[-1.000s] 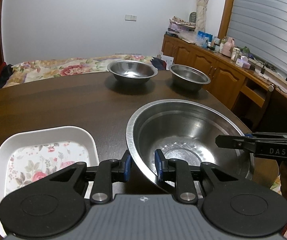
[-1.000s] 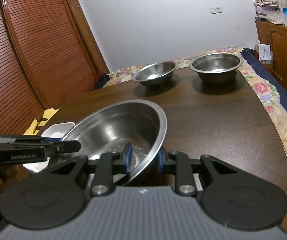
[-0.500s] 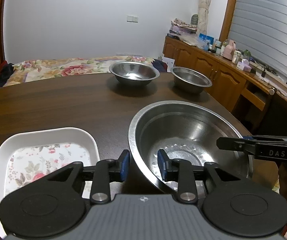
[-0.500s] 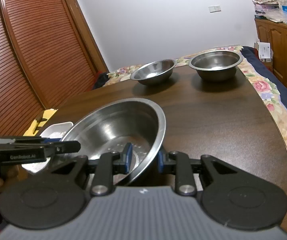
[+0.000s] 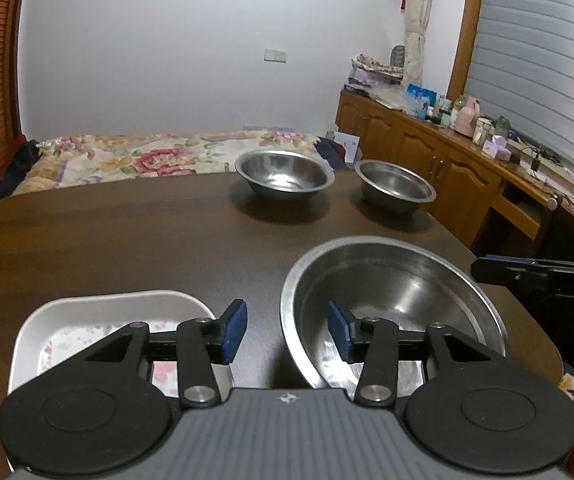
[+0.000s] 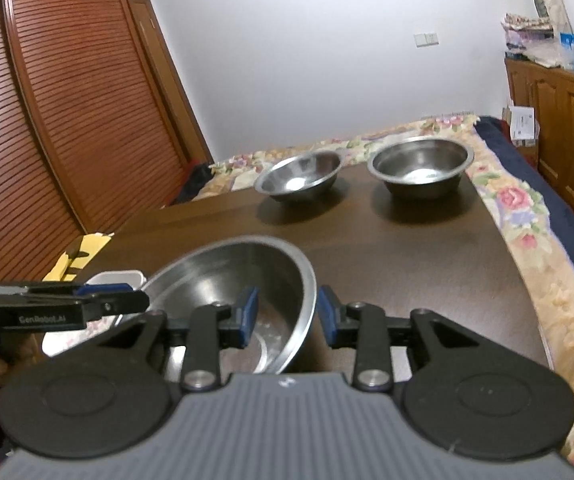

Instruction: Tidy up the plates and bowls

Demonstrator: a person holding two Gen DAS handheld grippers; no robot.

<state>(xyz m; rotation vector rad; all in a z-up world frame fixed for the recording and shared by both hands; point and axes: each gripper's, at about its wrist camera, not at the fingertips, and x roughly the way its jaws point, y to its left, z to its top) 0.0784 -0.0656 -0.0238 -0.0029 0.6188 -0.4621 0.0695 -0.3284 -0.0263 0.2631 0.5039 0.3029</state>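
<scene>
- While both sets of jaws are opening, the big bowl (image 5: 391,304) sits on the table (image 5: 127,240) with its rim passing between each pair of blue pads.
- The left gripper (image 5: 287,330) straddles the bowl's left rim: one pad is outside it, one inside, and neither presses on the metal.
- The right gripper (image 6: 287,316) straddles the opposite rim in the same way, with a gap showing on both sides of the steel.
- Just left of the big bowl lies a white plate (image 5: 87,312) with a floral centre, partly hidden behind the left gripper.
- Farther back, near the table's far edge, stand two smaller steel bowls, well apart from the big one: a shallow bowl (image 5: 285,174) to the left and a deep bowl (image 5: 395,186) to the right.
- Beyond the table is a bed (image 5: 147,156) with a flowered cover.
- Wooden cabinets (image 5: 427,152) with clutter on top run along the right wall.
</scene>
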